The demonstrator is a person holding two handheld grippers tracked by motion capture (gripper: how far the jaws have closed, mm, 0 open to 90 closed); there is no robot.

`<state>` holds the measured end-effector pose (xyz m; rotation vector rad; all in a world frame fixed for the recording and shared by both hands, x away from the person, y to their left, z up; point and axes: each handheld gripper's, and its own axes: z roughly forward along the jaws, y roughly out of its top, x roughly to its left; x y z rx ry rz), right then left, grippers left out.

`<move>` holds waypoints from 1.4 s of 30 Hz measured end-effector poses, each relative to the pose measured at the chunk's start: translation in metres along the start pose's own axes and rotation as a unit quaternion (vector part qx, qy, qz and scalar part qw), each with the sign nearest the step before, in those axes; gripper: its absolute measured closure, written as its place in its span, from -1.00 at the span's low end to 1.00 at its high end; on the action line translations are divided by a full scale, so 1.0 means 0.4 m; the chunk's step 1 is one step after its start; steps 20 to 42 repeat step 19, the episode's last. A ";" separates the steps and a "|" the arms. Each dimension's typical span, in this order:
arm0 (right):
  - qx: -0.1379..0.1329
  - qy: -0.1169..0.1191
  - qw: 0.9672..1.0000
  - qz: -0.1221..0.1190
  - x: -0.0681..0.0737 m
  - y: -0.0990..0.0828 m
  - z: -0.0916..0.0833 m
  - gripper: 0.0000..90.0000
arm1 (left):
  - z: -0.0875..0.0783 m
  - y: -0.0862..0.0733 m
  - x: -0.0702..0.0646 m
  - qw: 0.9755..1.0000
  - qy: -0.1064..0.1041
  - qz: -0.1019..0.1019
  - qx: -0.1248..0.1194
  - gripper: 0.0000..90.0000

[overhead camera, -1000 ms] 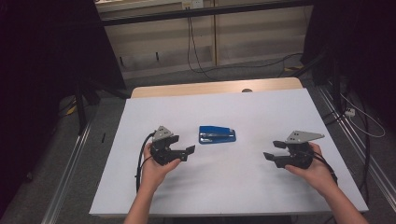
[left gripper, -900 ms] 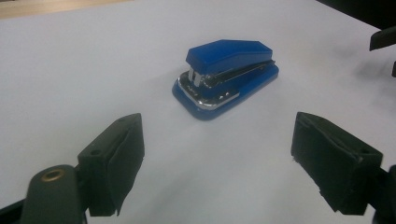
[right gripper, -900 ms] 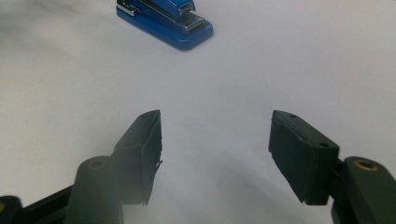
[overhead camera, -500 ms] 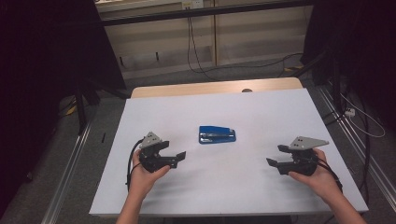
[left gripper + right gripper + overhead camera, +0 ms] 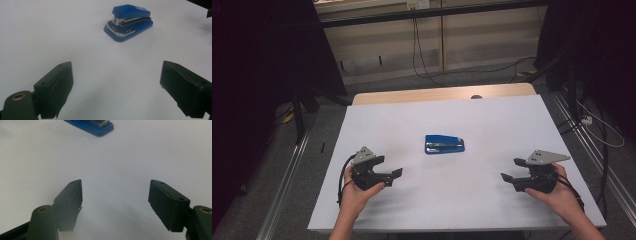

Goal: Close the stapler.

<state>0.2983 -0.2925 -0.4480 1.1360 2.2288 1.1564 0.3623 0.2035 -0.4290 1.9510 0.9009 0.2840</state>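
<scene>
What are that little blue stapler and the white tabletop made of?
The small blue stapler looks like glossy moulded plastic, judging by its smooth sheen, with a shiny silver metal strip through the middle. The white table surface looks like a matte sheet or laminate, flat without glare; its far edge shows pale wood.

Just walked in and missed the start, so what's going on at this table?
A person holds a black two-jaw gripper in each hand over a white table. A small blue stapler lies in the middle, untouched. The left gripper and the right gripper sit at either side of it, jaws just opening, nothing between them.
</scene>
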 end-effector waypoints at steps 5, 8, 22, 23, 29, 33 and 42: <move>0.000 -0.001 1.000 -0.003 0.001 -0.006 -0.005 -0.41 | -0.016 -0.014 0.006 1.000 0.001 0.003 0.003 -0.76; -0.004 -0.001 1.000 0.000 0.000 -0.008 -0.009 -0.41 | -0.026 -0.018 0.015 1.000 0.004 0.000 -0.005 -0.76; -0.013 -0.001 1.000 0.004 -0.002 -0.013 -0.016 -0.46 | -0.044 -0.023 0.028 1.000 0.003 -0.004 -0.014 -0.80; -0.013 -0.001 1.000 0.004 -0.002 -0.013 -0.016 -0.46 | -0.044 -0.023 0.028 1.000 0.003 -0.004 -0.014 -0.80; -0.013 -0.001 1.000 0.004 -0.002 -0.013 -0.016 -0.46 | -0.044 -0.023 0.028 1.000 0.003 -0.004 -0.014 -0.80; -0.013 -0.001 1.000 0.004 -0.002 -0.013 -0.016 -0.46 | -0.044 -0.023 0.028 1.000 0.003 -0.004 -0.014 -0.80; -0.013 -0.001 1.000 0.004 -0.002 -0.013 -0.016 -0.46 | -0.044 -0.023 0.028 1.000 0.003 -0.004 -0.014 -0.80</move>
